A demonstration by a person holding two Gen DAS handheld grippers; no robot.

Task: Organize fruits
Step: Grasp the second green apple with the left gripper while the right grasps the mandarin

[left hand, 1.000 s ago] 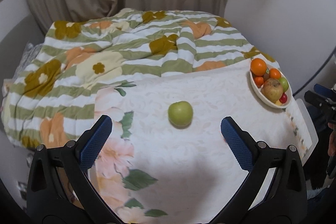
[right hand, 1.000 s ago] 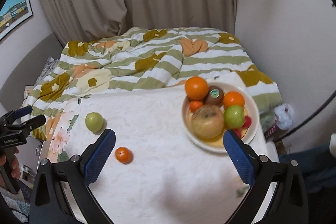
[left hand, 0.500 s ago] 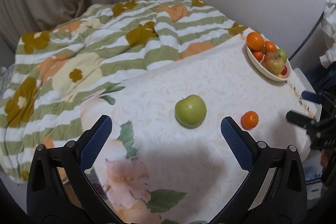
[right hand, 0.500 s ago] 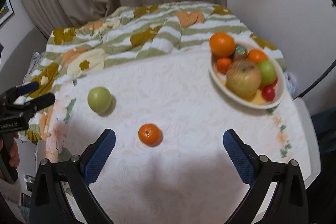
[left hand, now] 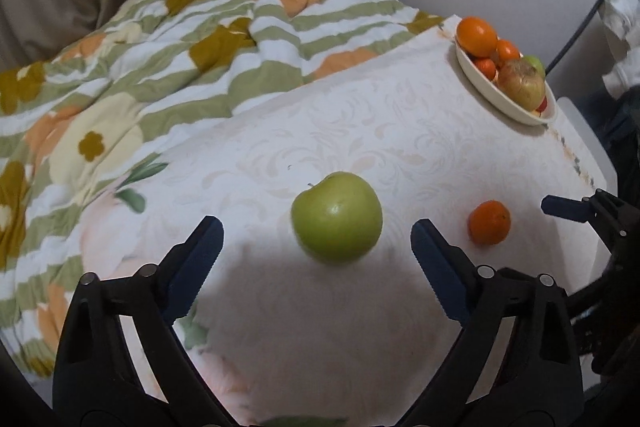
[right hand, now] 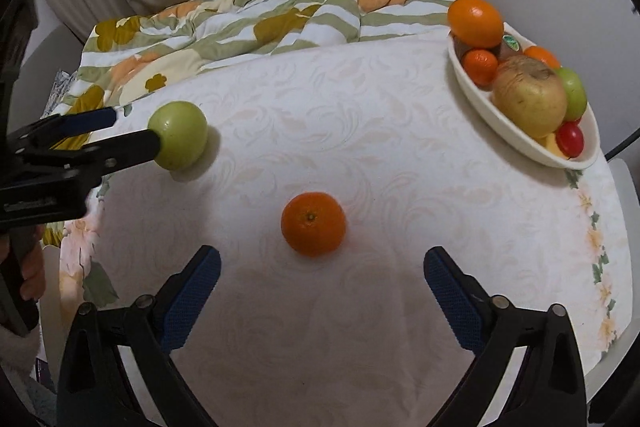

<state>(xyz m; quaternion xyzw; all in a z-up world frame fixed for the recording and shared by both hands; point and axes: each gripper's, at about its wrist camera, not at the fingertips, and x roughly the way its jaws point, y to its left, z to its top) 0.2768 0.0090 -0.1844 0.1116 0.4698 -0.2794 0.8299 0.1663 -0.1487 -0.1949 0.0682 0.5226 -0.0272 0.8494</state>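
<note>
In the left wrist view the green apple [left hand: 337,215] lies at the middle of the frame on the white-clothed surface [left hand: 400,147], just above and between the fingertips of the left gripper [left hand: 316,239]. That gripper stands wide, its jaws having just been closing a little, with nothing between the blue pads and nothing held. The small mandarin [left hand: 489,221] sits to the right of the apple, apart from it, just beyond the right-hand fingertip.

In the right wrist view the mandarin lies at centre frame, just above the gap of the right gripper [right hand: 322,265]. Its jaws too are wide and have just been closing slightly; they grip nothing and the pads do not touch the fruit. The left gripper reaches in from the left edge, its fingers either side of the apple in the middle left of the frame.

The apple is smooth, pale green and glossy, stem end tilted to the upper left. The mandarin is bright orange with a dark stem dimple facing the camera. The white bowl [right hand: 476,87], upper right of the frame, is heaped with oranges, a yellowish apple, a green fruit and a red one.
</note>
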